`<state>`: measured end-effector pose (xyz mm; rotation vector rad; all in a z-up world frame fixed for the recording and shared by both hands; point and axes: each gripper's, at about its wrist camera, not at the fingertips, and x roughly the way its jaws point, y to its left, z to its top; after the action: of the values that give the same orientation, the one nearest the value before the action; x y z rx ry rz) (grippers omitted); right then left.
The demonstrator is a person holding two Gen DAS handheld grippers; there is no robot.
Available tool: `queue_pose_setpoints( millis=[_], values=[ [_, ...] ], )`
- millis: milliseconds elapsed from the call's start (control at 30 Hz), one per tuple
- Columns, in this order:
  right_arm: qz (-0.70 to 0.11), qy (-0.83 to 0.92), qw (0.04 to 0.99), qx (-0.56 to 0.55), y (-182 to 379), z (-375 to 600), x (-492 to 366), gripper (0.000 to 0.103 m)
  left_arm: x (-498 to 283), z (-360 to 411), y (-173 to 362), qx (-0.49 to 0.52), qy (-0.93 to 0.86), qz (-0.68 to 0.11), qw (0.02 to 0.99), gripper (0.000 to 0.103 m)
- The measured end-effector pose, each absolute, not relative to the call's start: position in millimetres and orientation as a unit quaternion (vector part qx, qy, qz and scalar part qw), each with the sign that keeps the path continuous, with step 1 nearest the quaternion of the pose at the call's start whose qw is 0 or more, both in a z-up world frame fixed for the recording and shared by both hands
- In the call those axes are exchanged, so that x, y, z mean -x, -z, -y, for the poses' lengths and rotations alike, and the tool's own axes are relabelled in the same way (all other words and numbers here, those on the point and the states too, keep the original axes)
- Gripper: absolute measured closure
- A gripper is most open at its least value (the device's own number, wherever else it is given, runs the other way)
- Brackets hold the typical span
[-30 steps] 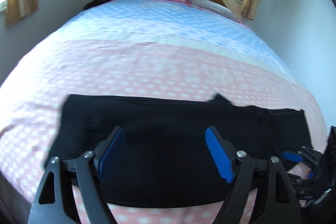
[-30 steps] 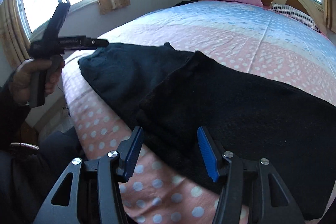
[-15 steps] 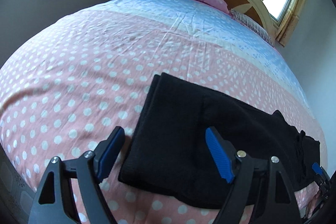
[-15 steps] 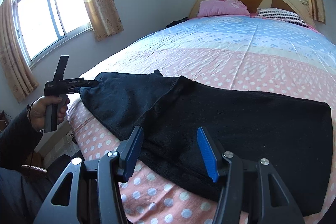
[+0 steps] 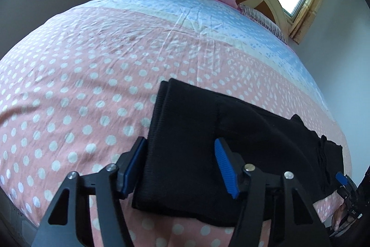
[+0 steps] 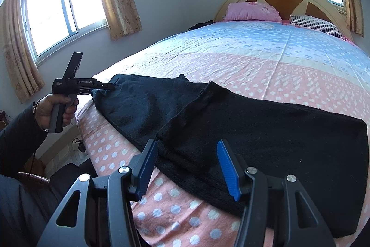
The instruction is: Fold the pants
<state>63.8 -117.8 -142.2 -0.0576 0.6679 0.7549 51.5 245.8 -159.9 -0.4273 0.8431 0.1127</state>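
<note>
We note the left tongs (image 5: pixel 180 166) have just been closing, jaws astride the black pants' (image 5: pixel 208 142) end near the bed's (image 5: pixel 69 85) front edge; right tongs (image 6: pixel 187 168) gape, holding nothing.

Bright daylight from blown-out windows (image 6: pixel 60 13); soft shadows; strong fisheye bending, dark vignetted corners; slight blur.

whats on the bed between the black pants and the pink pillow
Nothing: only bare bedsheet, pink dotted, then blue, runs from the black pants up to the pink pillow. The right wrist view shows it best; the left wrist view agrees.
</note>
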Motion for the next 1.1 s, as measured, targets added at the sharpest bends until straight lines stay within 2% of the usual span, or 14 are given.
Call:
queue_pose_setpoints(
  millis=[267,300,333,400,467,700,1100],
  values=[
    [-0.314,-0.363,0.877,0.031,140,118,-61,0.047,-57,-251,164,0.214,-0.032,-0.409,0.887,0.040],
    [-0.312,-0.363,0.877,0.032,139,118,-60,0.047,-58,-251,163,0.211,-0.031,-0.411,0.886,0.043],
    [-0.310,-0.362,0.879,0.032,138,119,-59,0.047,-57,-249,162,0.203,-0.032,-0.415,0.887,0.046],
    [-0.305,-0.362,0.880,0.031,135,120,-59,0.048,-55,-247,160,0.195,-0.024,-0.418,0.887,0.065],
    [-0.302,-0.360,0.882,0.029,135,121,-59,0.048,-51,-249,159,0.220,0.000,-0.417,0.882,0.080],
    [-0.300,-0.350,0.887,0.026,133,125,-61,0.047,-40,-244,140,0.249,-0.004,-0.392,0.886,0.082],
    [-0.272,-0.300,0.914,0.033,104,151,-62,0.048,-40,-178,57,0.265,0.111,-0.331,0.899,0.082]
  ],
)
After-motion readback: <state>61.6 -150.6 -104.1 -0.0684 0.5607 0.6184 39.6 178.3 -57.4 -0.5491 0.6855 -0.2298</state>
